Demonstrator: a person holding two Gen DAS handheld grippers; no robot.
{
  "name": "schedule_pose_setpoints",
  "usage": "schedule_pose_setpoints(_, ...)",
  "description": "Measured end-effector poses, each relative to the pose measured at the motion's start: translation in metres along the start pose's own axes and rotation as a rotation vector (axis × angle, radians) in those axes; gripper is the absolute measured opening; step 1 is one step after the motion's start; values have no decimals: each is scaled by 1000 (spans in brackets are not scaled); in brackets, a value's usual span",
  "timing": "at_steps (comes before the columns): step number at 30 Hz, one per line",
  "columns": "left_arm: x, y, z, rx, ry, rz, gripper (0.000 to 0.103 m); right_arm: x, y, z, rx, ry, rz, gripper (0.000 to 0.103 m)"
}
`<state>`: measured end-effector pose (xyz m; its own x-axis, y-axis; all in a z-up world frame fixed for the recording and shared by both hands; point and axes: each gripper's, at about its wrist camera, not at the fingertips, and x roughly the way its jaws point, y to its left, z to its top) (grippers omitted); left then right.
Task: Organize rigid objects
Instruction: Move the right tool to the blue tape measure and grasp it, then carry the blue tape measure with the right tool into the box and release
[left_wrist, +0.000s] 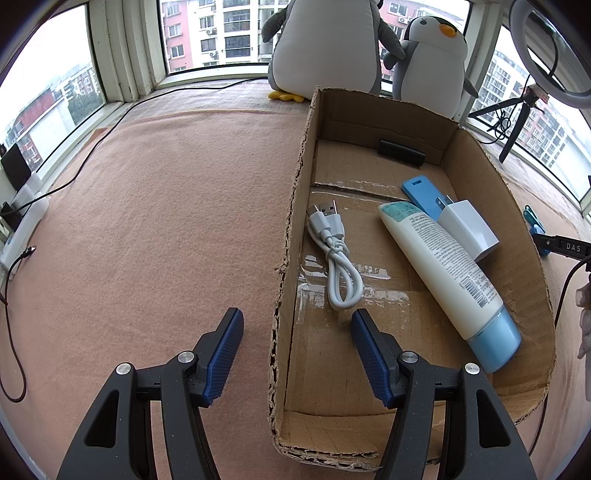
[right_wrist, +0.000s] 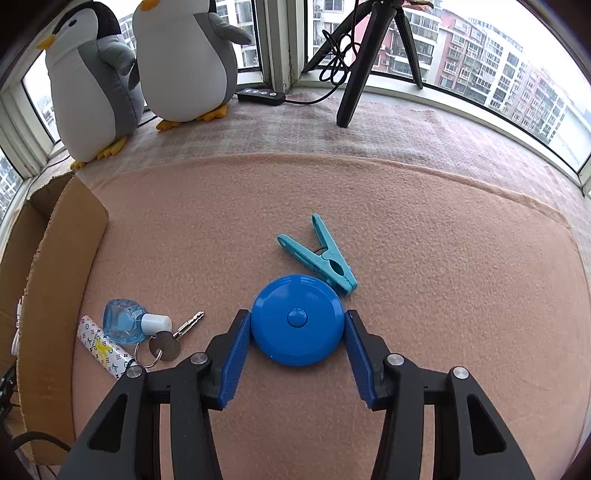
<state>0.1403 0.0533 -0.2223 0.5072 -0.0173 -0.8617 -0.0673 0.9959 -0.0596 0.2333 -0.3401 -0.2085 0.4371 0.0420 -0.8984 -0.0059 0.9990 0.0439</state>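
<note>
Now my right gripper (right_wrist: 295, 325) brackets the blue round case (right_wrist: 296, 320), jaws wide, not clamped; my left gripper (left_wrist: 297, 325) gapes empty over the cardboard box's (left_wrist: 291, 206) left wall.

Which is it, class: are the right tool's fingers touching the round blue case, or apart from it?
Cannot tell. In the right wrist view the right tool brackets the round blue case, both fingers meeting its outline, but neither contact nor a gap shows plainly.

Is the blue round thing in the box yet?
Not yet. The blue round thing lies on the pink blanket, outside the box, between the right tool's open fingers.
</note>
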Motion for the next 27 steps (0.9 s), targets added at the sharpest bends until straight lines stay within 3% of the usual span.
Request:
schedule_pose_setpoints(17,0,0,0,1,0,1,65,-26,9,-6,5,-46,53,46)
schedule_pose_setpoints(27,0,0,0,1,0,1,65,-69,56,7,-85,-125,140,46)
